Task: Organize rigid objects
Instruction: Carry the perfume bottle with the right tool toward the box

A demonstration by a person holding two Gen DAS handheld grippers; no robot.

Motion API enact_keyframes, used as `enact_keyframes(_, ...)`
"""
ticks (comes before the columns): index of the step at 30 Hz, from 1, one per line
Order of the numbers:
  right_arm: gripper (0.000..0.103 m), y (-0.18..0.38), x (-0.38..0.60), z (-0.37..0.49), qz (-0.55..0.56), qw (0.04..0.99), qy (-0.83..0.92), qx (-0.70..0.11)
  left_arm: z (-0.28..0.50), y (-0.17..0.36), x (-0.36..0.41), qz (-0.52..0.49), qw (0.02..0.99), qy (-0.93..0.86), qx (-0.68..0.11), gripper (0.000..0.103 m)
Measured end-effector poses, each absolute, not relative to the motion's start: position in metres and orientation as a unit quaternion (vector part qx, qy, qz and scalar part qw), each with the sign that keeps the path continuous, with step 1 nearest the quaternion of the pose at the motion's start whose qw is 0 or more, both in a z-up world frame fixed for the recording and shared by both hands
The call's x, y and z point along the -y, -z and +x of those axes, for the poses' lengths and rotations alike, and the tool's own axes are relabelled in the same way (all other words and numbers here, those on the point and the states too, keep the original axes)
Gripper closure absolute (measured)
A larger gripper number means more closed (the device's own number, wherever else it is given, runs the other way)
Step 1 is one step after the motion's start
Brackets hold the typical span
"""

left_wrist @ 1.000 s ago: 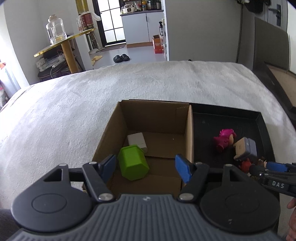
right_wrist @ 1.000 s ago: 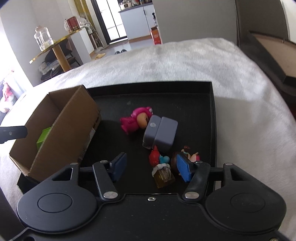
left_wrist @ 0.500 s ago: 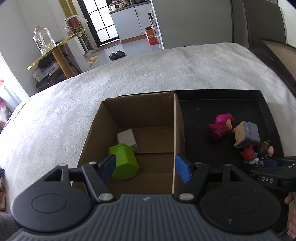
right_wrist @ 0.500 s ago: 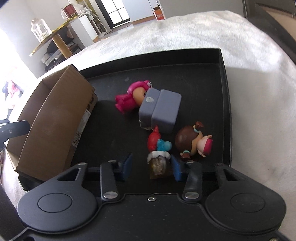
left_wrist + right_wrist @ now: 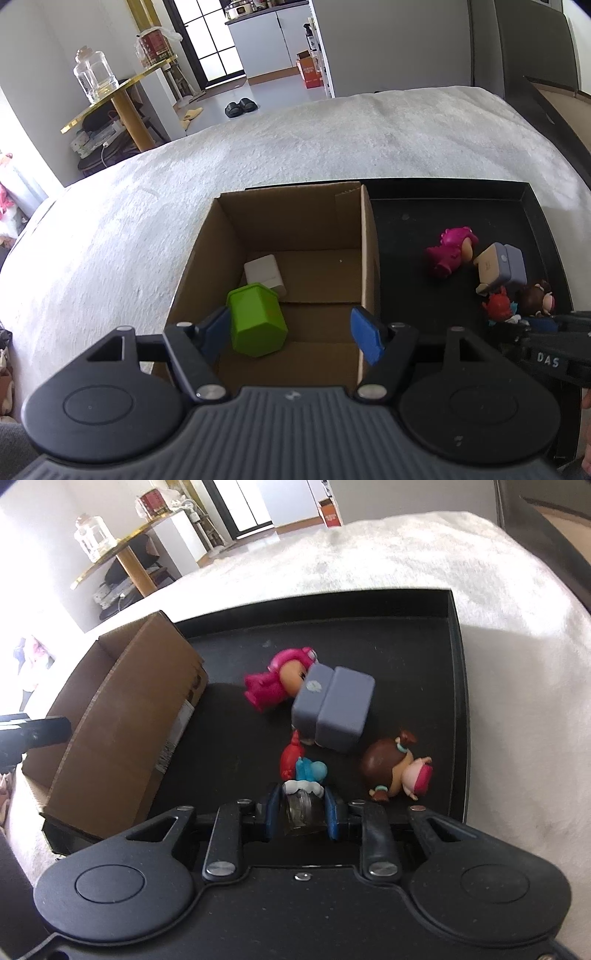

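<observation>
My right gripper (image 5: 301, 808) is shut on the clear base of a small red and blue figurine (image 5: 301, 768) in the black tray (image 5: 456, 635). A pink figurine (image 5: 277, 681), a grey block toy (image 5: 334, 710) and a brown-haired doll (image 5: 395, 768) lie beside it. My left gripper (image 5: 291, 332) is open and empty above the near end of the cardboard box (image 5: 364, 236), which holds a green hexagonal cup (image 5: 255, 319) and a white block (image 5: 264, 273). The tray toys also show in the left wrist view, such as the pink figurine (image 5: 448, 251).
The box (image 5: 122, 716) stands in the tray's left part, on a white blanket (image 5: 147, 206). A dark headboard (image 5: 546, 110) runs along the right. A gold side table (image 5: 122, 96) with a glass jar stands beyond the bed.
My right gripper moved forward and closed on the red and blue figurine's base. The left gripper drifted slightly over the box and stayed open.
</observation>
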State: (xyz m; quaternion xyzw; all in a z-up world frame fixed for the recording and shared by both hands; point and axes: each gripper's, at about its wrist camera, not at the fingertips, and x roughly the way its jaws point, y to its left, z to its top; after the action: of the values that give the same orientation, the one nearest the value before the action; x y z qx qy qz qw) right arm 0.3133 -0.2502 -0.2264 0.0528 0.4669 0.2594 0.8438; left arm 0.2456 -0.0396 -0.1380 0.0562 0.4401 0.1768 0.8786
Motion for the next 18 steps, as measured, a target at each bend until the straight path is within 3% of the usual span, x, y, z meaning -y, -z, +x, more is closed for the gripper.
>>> enact_keyframes(18, 0.078, 0.165, 0.238, 0.3, 0.05, 0.878, -0.199, -0.432, 0.228, 0.124, -0.017, -0.041, 0.897, -0.146, -0.416, 0.033)
